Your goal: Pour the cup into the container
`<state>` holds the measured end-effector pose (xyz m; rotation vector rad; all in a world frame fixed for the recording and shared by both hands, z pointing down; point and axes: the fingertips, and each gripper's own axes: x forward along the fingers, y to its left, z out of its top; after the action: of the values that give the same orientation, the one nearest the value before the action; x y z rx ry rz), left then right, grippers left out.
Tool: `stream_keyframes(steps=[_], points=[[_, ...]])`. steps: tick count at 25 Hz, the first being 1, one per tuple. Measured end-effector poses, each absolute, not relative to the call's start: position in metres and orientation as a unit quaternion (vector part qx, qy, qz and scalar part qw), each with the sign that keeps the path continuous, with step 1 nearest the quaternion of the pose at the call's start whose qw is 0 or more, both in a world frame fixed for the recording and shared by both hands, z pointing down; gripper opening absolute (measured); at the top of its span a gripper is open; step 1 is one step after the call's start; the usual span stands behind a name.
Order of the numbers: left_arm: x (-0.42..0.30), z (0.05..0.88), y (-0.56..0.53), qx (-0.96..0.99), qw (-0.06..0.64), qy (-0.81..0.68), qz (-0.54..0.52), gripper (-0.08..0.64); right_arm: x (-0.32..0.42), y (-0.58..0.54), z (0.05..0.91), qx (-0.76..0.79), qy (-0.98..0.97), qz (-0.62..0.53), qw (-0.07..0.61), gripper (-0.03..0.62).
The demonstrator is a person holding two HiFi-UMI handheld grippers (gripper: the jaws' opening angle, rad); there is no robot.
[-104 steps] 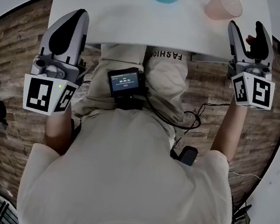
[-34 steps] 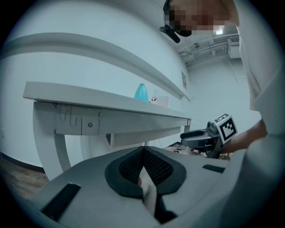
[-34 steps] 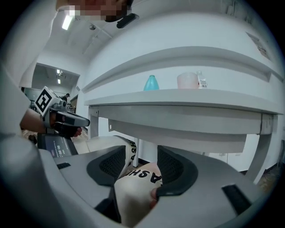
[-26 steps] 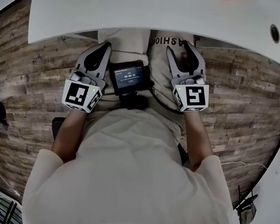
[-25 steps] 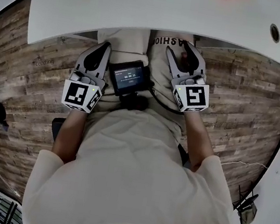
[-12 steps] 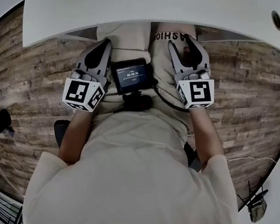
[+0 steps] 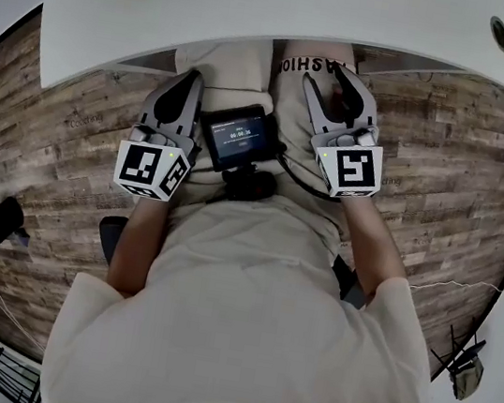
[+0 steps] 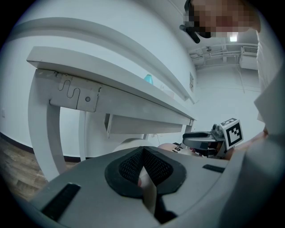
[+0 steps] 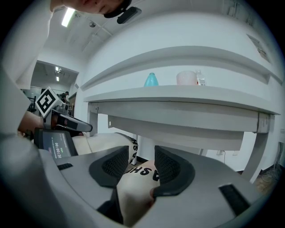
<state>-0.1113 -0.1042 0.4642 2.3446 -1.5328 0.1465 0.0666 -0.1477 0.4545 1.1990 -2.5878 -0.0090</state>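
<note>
Left gripper [image 7: 189, 82] sits closed and empty, right gripper [image 7: 329, 83] half open, jaws just narrowing on nothing, both below the table [image 9: 178, 95]; cup [image 9: 187, 78] and container [image 9: 151, 79] stand above, pouring seemingly not under way

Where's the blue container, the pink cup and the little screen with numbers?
blue container [image 9: 151, 80], right gripper view, middle of its rounded body.
pink cup [image 9: 186, 78], right gripper view, middle of its side wall.
little screen [image 7: 239, 137], head view, centre of its lit display.
</note>
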Motion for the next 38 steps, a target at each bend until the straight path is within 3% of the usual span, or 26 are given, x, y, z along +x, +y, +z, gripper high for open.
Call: stream_keyframes(steps=[38], points=[[-0.110,0.465,-0.105,0.826,0.170,-0.535,0.047,0.011,0.054,-0.144,0.450,0.406,-0.901,-0.032,0.151,0.176]])
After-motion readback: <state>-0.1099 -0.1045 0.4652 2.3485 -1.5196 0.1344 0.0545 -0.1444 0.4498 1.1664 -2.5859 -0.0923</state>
